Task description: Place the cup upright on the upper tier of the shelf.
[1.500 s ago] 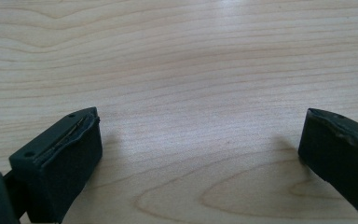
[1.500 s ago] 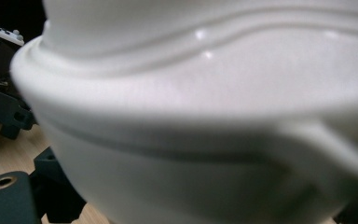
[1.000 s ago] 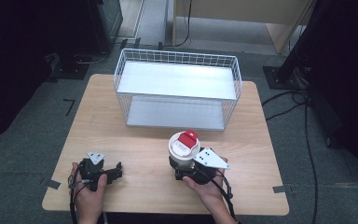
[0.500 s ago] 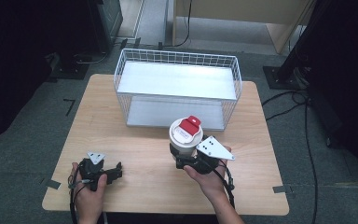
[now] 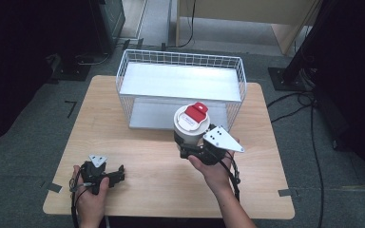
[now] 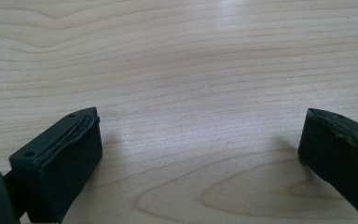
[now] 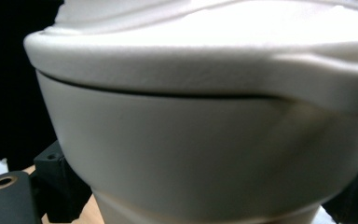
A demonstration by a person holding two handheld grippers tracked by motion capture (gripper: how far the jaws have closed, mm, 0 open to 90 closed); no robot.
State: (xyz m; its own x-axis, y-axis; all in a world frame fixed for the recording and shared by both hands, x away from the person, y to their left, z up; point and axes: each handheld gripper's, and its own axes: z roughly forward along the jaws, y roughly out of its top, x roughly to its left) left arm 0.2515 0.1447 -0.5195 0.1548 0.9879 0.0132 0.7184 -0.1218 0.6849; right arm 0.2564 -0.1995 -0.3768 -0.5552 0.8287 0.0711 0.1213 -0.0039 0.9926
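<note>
Above the wooden table (image 5: pixel 138 161), right tongs (image 5: pixel 190 148) clamp a white, red-tabbed cup (image 5: pixel 190 124); left tongs (image 5: pixel 116 174) apart.

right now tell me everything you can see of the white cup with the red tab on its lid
The white, smooth, plastic-looking cup with a red tab on its lid is round and widens towards the top, where a white lid overhangs the wall with a thin dark seam beneath. It stands upright, gripped at its lower body by the right claw, in front of the white wire basket. In the right gripper view, black jaws flank its base. The light wooden table lies below it.
</note>
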